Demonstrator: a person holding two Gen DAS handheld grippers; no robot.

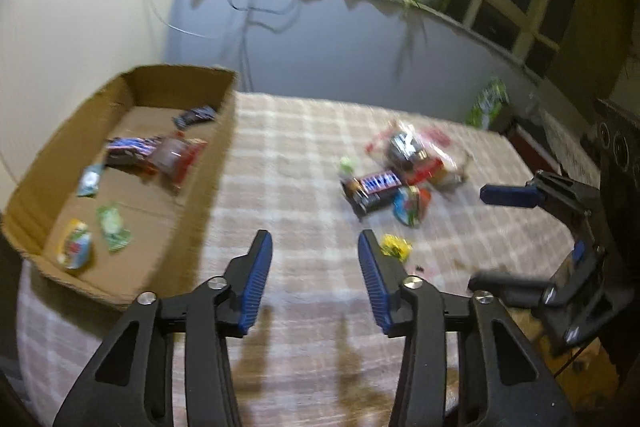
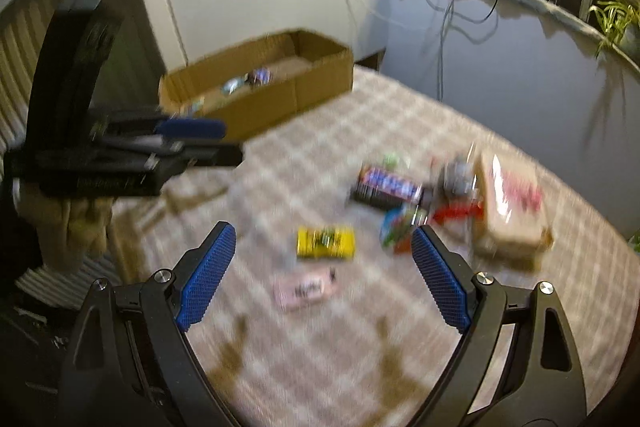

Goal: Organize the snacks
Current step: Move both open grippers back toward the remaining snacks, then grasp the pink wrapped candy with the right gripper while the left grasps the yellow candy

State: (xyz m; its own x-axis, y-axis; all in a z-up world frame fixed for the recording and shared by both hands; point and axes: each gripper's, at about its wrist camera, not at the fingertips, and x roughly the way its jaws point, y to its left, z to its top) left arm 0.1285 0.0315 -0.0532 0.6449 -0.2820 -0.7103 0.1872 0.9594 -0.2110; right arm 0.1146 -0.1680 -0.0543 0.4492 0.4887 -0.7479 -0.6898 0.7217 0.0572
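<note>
**Both grippers over the snack table, nothing held**

Left gripper (image 1: 316, 279): tilted down over the checked cloth (image 1: 304, 147), just right of the box (image 1: 208, 163). Jaws part-way apart, nothing btwn them, pads touch nothing. Right gripper (image 2: 324, 275): also angled down, jaws wide, empty; yellow pack (image 2: 325, 243) and pink pack (image 2: 306, 287) lie on the cloth below the gap, not touched. Each gripper shows at the edge of the other's view.

Snacks: some already in the box (dark bars, red pack, small green/white packs); loose pile (image 1: 404, 175) mid-table, w/ a blue-and-white bar (image 2: 390, 183) and a clear-wrapped pack (image 2: 510, 207).

Writing: too blurred to read; no brand legible.
</note>
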